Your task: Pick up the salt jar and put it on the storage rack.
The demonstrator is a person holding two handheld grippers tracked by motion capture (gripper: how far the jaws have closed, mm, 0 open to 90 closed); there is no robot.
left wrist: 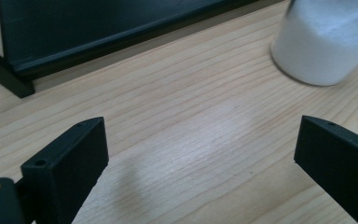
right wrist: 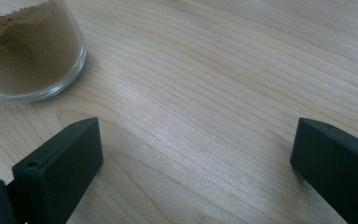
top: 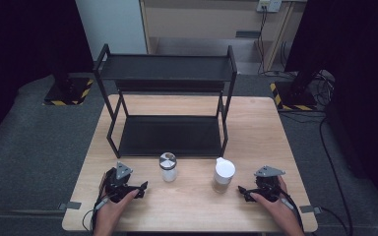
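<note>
Two jars stand on the wooden table [top: 187, 201] in front of a black two-tier rack [top: 167, 103]. The silver-lidded jar [top: 168, 167] holds white powder [left wrist: 321, 42]. The white-lidded jar [top: 223, 175] holds brown powder [right wrist: 25, 51]. My left gripper [top: 141, 188] rests on the table left of the silver-lidded jar, open, with bare wood between its jaws. My right gripper [top: 242, 191] lies right of the white-lidded jar, open too, nothing between its jaws. In the left gripper view the left gripper [left wrist: 200, 154] points toward the rack's lower shelf [left wrist: 121, 23]. The right gripper [right wrist: 196, 158] frames bare tabletop.
Both rack shelves hold nothing. Dark carpet surrounds the table, with cables [top: 325, 137] on the floor at the right and black-and-yellow stand bases [top: 69, 93] behind. The table's front edge lies just below my hands.
</note>
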